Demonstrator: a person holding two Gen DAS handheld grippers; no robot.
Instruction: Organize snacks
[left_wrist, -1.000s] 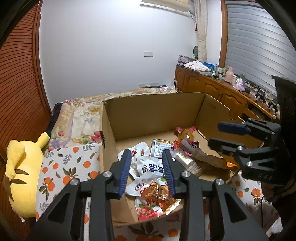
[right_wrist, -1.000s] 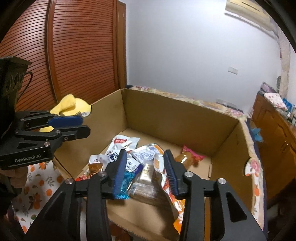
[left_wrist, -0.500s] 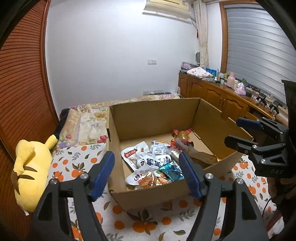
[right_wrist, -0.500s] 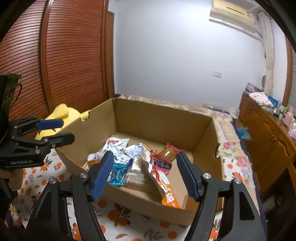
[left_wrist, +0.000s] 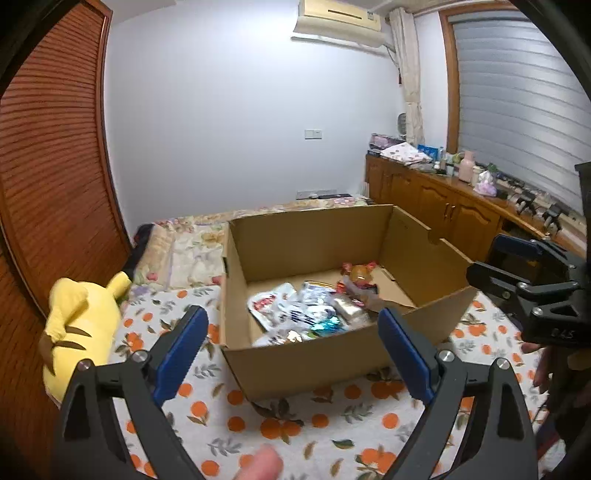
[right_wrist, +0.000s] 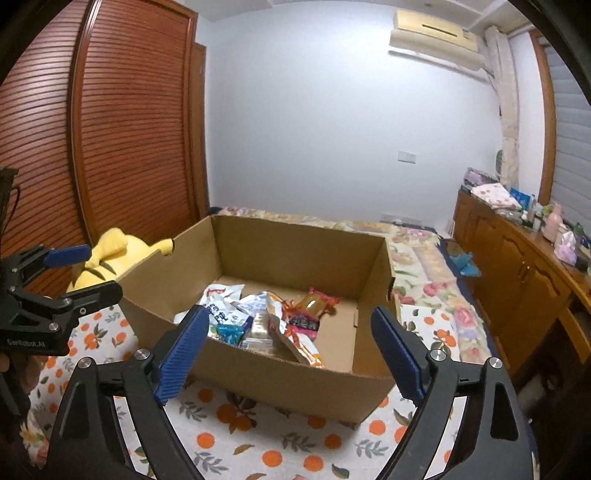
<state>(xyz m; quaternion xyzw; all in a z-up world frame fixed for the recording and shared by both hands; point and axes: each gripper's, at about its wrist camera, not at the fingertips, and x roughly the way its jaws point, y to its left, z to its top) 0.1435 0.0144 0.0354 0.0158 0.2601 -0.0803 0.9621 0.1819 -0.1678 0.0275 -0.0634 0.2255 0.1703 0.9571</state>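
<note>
One box (left_wrist: 303, 365) is seen on a bedspread (left_wrist: 332, 424), a heap of snack packets (left_wrist: 310, 314) inside. Both grippers, left (left_wrist: 291, 354) and right (right_wrist: 290, 354), are spread wide, empty.

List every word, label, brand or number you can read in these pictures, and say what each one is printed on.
"GenRobot.AI": on the black body of the left gripper, seen from the right wrist, blurred but legible.
"DAS", or near it: on the black body of the right gripper, seen from the left wrist; too blurred to be sure.
Print on the white, blue and red snack packets in the brown cardboard box: too blurred to read.
</note>
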